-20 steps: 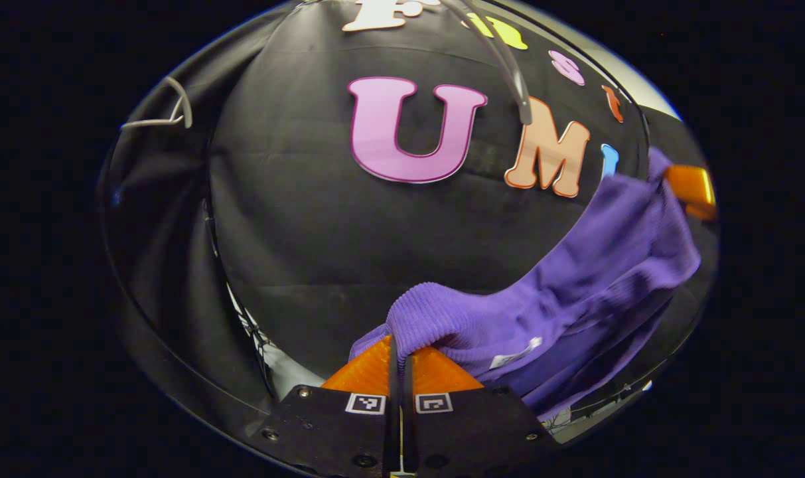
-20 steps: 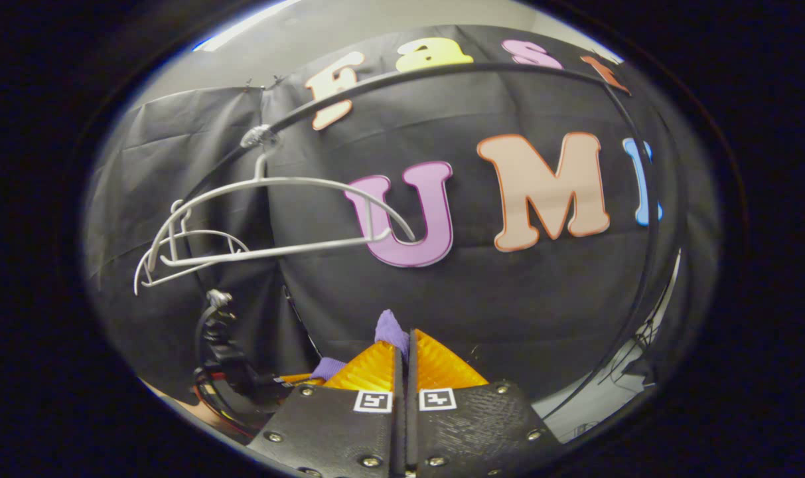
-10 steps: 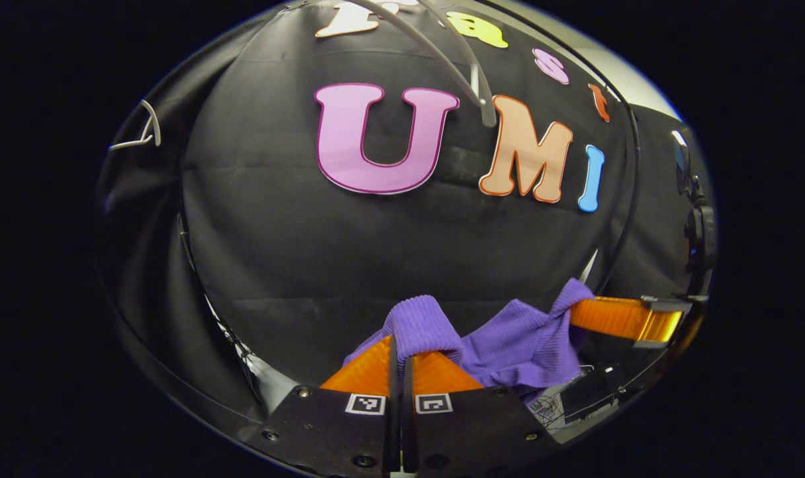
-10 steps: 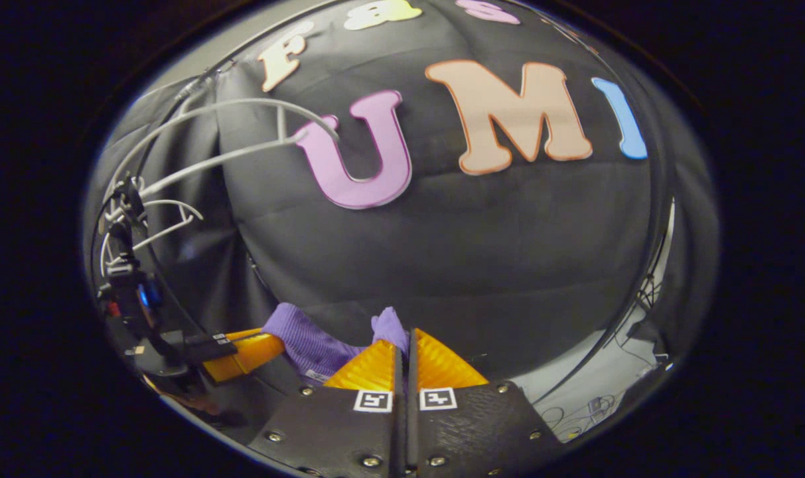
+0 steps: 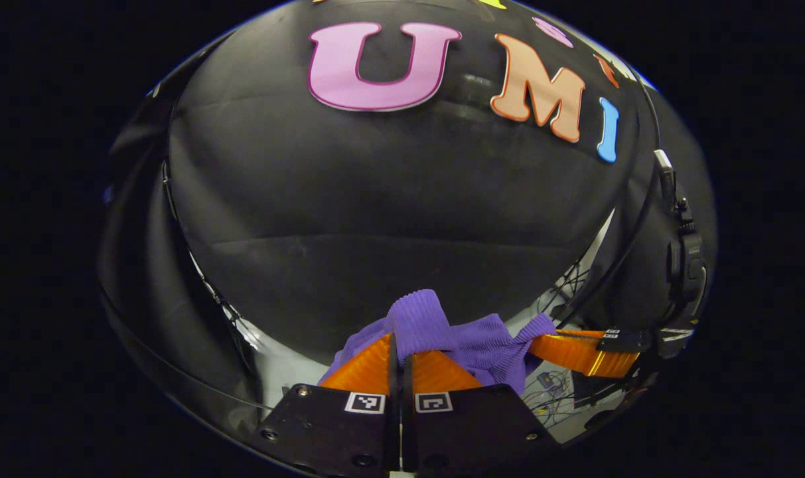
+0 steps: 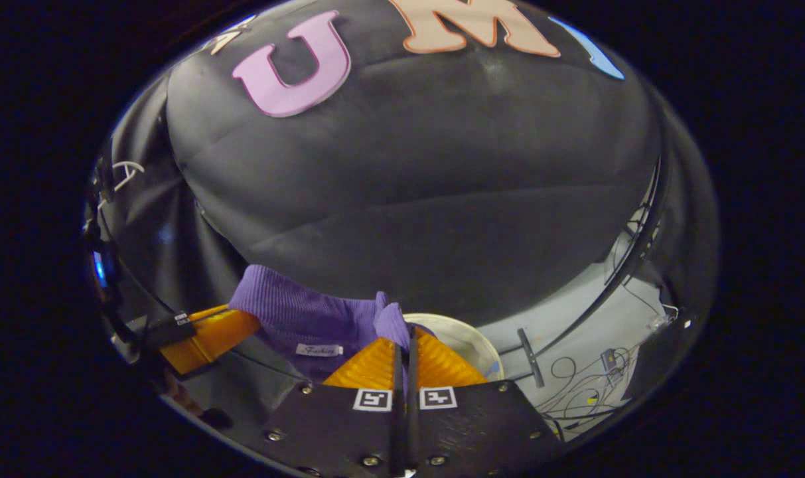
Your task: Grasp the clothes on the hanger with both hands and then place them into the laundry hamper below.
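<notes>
Standing here watching, so going left to right: the left hand-held gripper (image 5: 399,345) is clenched on a ribbed edge of the purple top (image 5: 472,345), with a wad of fabric bunched up over its tips. The top stretches sideways from there to the right hand-held gripper (image 6: 405,340), which is pinched down on the other edge, a little tuft poking out above its tips. In the left gripper view the right one comes in from the side at the far end of the cloth (image 5: 578,350), and in the right gripper view the left one does the same (image 6: 210,335).

So the top is off the hanger and slung between the two, with the hanger (image 6: 125,174) way up and off to the side by the booth wall. Just past the right gripper's tips there's a pale round rim (image 6: 472,335), which I'd guess is the hamper, low down on the floor among some cables (image 6: 578,385).

What could go wrong: both grips look like thin edge pinches, so a tug from one side could pull the fabric out of the other. Also, if one lets go early the top swings and could drape over the rim or land on the floor.

Long axis of the top runs roughly gripper to gripper, with the sewn-in tag (image 6: 318,350) sagging in the middle. Can't tell which end is the neck.
</notes>
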